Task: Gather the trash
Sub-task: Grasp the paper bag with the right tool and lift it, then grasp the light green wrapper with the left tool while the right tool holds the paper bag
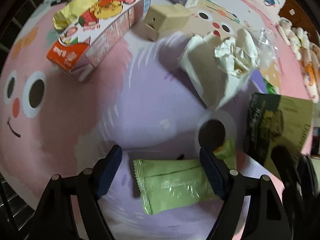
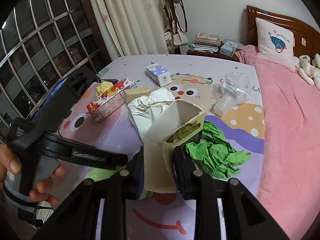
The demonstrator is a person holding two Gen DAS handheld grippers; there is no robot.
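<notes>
**While one claw holds the carton, the other hangs over the wrapper**

Your left claw (image 1: pixel 161 172) is spread wide above the pale green foil snack wrapper (image 1: pixel 172 184), which lies flat on the cartoon-print bed sheet (image 1: pixel 140 110). Your right claw (image 2: pixel 159 172) pinches the open olive-and-cream cardboard carton (image 2: pixel 172 140), beside crumpled green paper (image 2: pixel 216 156).

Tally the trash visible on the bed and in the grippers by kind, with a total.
Cardboard boxes: 4
Crumpled paper: 3
Snack wrapper: 1
Clear plastic bag: 1
Plastic bottle: 1
Total: 10
</notes>
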